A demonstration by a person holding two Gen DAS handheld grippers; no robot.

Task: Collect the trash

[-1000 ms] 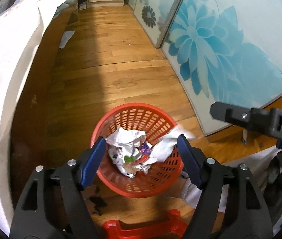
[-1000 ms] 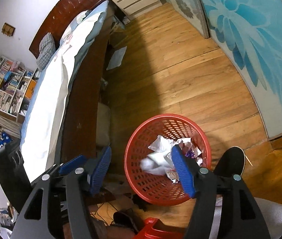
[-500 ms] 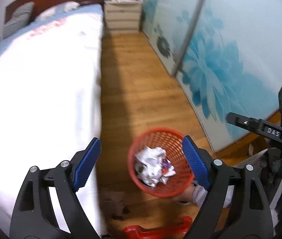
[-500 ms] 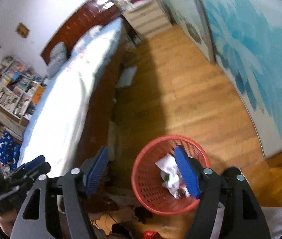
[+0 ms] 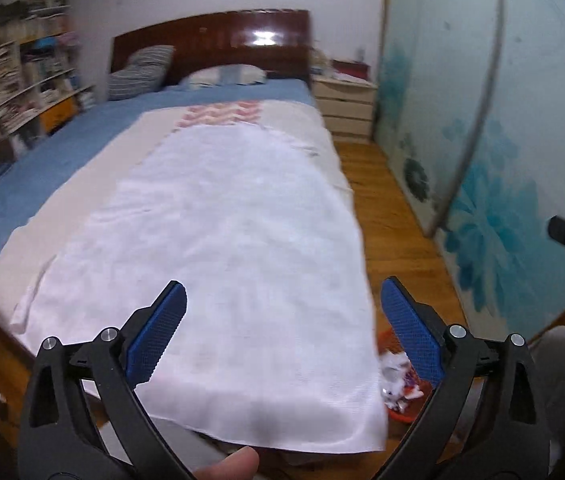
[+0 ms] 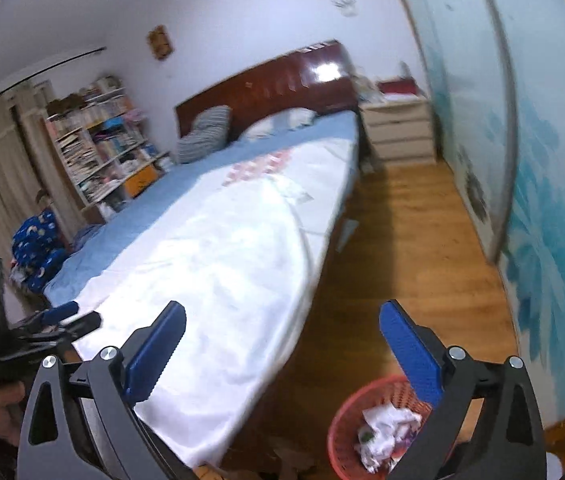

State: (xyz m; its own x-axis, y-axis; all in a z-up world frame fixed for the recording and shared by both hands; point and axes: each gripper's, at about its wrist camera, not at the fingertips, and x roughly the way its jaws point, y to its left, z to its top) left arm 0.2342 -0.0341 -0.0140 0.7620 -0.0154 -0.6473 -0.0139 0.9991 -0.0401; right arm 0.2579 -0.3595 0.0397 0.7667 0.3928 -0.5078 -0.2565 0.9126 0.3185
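Red basket (image 6: 346, 424) w/ trash (image 6: 386, 428) below right gripper (image 6: 282, 352), jaws apart.

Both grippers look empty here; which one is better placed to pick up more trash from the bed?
Probably left. The left gripper hangs over the white sheet with jaws open; the right gripper sits at the bed's edge above the floor. No trash is visible on the bed.

One bed (image 5: 210, 216) with two pillows: one striped (image 5: 140, 70), one pale (image 5: 224, 75). One dresser (image 5: 348, 106). One bookshelf (image 6: 98, 148). One red basket (image 6: 342, 424) holding crumpled paper (image 6: 386, 430), pieces uncountable. Two grippers: left (image 5: 282, 334), right (image 6: 282, 350), each with two blue pads.
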